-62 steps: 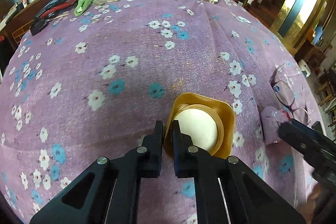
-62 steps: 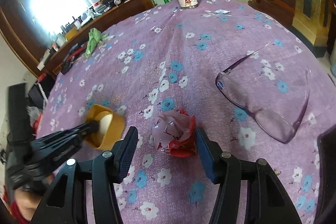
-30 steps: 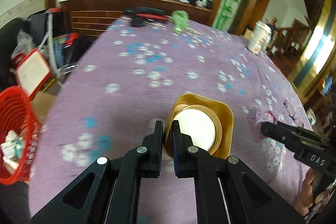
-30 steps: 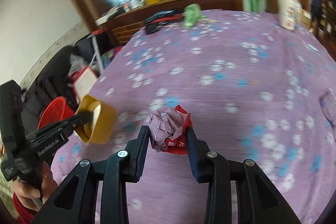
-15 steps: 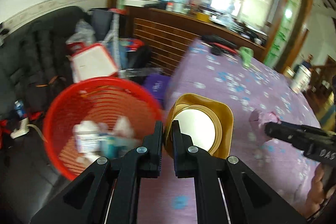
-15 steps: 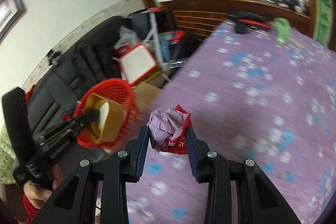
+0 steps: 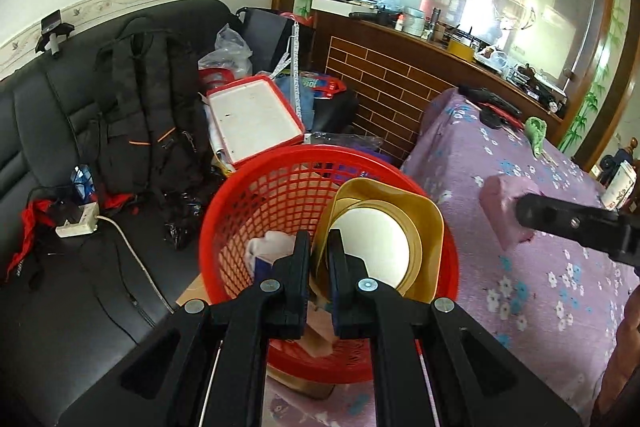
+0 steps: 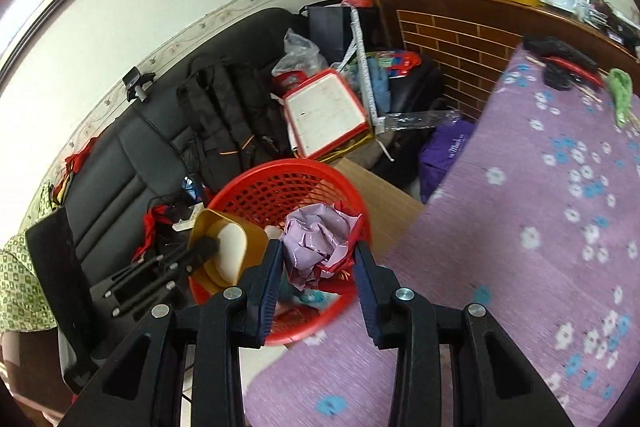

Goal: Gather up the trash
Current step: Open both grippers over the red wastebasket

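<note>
Holding trash in both hands, we hang over the red basket (image 7: 280, 187) beside the sofa (image 7: 48, 131). On our left, the left gripper (image 7: 318, 259) is pinched nearly shut on the rim of the gold tray (image 7: 400, 211); it looks like thin, stiff plastic, light and slick, so the rim is the sensible hold. To its right, the right gripper (image 8: 316, 259) has its jaws partly apart, clamped on the wrapper (image 8: 316, 239), a soft crumpled ball that probably weighs nothing and squashes easily. Furthest right lies the table (image 8: 540, 227). Our grippers hide much of the basket's contents, which we cannot identify.
</note>
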The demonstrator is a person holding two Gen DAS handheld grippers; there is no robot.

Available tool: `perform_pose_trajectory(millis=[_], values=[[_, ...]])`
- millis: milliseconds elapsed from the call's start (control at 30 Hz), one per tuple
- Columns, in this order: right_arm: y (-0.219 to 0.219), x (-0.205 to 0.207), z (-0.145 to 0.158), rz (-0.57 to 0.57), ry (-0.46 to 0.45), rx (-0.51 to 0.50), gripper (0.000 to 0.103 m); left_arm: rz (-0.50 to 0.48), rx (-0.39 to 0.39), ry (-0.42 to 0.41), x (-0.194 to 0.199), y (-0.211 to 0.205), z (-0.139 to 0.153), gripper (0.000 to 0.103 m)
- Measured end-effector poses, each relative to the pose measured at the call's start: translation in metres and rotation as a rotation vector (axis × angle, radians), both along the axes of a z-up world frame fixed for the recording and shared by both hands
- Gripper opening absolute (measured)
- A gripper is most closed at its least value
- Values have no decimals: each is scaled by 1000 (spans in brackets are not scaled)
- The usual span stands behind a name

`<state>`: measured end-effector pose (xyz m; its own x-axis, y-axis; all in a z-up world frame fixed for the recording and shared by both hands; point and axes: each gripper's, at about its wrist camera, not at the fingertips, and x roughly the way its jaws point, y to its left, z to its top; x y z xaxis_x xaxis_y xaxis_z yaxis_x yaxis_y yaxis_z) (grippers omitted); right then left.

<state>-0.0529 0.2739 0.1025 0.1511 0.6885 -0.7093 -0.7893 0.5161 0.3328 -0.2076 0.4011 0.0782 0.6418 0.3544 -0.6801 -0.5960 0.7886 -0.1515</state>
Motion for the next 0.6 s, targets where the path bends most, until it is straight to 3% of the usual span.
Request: perform_pose_trajectory(millis=[133, 200, 267, 333, 433, 500, 567, 600], values=[[22, -1, -2, 16, -1, 14, 46, 37, 15, 3, -5, 6, -1, 10], [27, 1, -3, 21, 1, 19, 55, 61, 17, 4, -8, 10, -2, 18], [24, 3, -3, 19, 2, 30, 56, 64, 14, -4, -11, 11, -1, 40], [19, 3, -1, 21, -3, 38, 56, 76, 33, -15, -14, 8, 1, 49], [3, 2, 4, 3, -18, 49, 59, 85, 62, -15, -16, 3, 4, 50], [-10, -2, 5, -10, -38, 50, 63, 100, 73, -29, -19, -2, 8, 59], [-24, -5, 7, -26, -56, 51, 67, 129, 106, -37, -23, -9, 12, 76], [-32, -6, 8, -36, -66, 52, 70, 151, 137, -43, -25, -15, 14, 78]])
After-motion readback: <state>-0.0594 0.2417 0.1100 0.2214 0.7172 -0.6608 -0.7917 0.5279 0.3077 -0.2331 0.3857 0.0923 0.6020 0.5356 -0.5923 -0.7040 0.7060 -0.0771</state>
